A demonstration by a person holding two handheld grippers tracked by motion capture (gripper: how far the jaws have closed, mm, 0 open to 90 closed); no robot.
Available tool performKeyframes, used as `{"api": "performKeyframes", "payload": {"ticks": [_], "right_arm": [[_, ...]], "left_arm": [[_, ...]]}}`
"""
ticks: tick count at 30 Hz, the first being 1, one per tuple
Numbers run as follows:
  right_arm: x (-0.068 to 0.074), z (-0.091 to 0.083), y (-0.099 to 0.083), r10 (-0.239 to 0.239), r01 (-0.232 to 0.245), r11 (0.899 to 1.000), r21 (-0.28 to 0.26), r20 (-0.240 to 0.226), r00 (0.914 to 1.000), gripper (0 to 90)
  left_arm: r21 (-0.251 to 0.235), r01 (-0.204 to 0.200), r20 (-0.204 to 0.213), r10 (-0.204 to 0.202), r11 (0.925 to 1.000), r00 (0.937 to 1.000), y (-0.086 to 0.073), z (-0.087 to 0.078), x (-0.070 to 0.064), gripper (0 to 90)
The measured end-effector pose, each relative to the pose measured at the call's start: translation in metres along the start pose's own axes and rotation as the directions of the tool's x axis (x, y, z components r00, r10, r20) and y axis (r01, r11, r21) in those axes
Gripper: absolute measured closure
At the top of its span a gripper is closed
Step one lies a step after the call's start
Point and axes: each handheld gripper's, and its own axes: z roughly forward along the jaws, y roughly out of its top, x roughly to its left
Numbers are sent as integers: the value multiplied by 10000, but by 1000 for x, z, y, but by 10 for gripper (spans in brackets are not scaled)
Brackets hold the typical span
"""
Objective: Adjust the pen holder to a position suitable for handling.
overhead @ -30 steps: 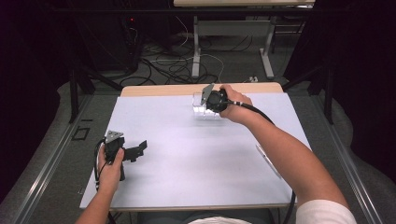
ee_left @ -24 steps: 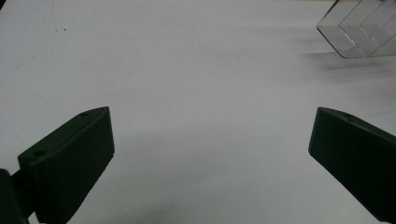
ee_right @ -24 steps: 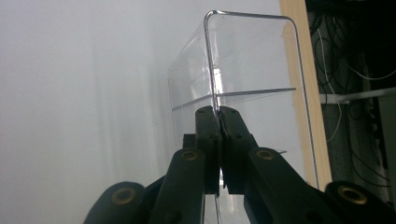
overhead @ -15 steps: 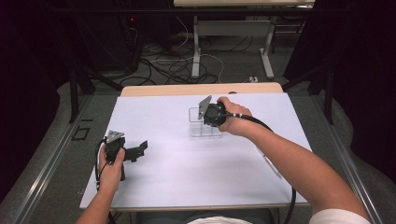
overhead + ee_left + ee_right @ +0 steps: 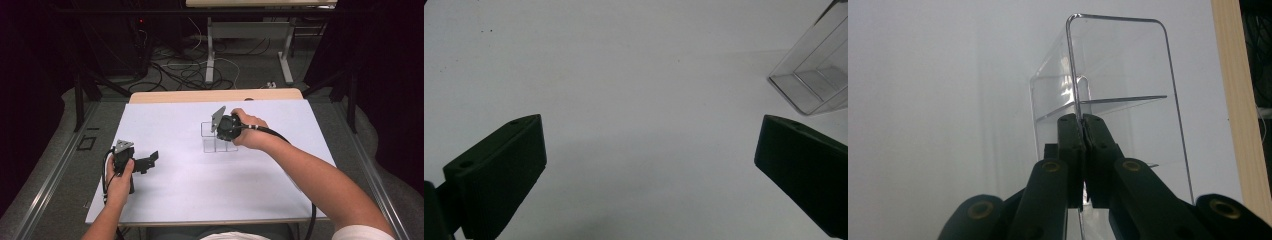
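On the counter (image 5: 165,200), my right tool (image 5: 1081,131) pinched the clear divided box's (image 5: 1128,75) wall; my left tool (image 5: 649,165) gaped empty, idle, so the handling looked unfinished.

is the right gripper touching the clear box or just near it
Touching. In the right gripper view the right gripper has its jaws shut on the near wall of the clear box, with the wall's edge pinched between them.

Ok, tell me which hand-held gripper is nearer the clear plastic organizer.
Right. The right hand-held gripper is shut on a wall of the clear plastic organizer. The left hand-held gripper sits open near the table's front left, well apart from it.
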Motion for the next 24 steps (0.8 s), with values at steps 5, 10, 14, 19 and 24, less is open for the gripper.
{"api": "performKeyframes", "payload": {"ticks": [5, 10, 14, 19, 24], "right_arm": [[-1, 1, -4, 451, -449, 9987, -221, 69, 9990, 870], [-1, -1, -5, 891, -885, 9955, -342, 173, 9959, 816], [-2, -7, -7, 1266, -1247, 9891, -777, 198, 9918, 750], [0, -10, -13, 1874, -1850, 9790, -855, 201, 9821, 648], [-1, -12, -21, 2363, -2331, 9666, -1062, 186, 9715, 604]], "left_arm": [[-4, -13, 24, 13, 10000, 10000, 0, 0, 0, 1], [-5, -19, 23, 19, 10000, 10000, 0, 0, -1, 2], [36, -4, 27, 4, 10000, 10000, 0, 1, 0, 2], [39, -6, 11, 6, 10000, 10000, 0, 1, -2, 2], [49, -14, 5, 14, 10000, 10000, 0, 2, -3, 2]]}}
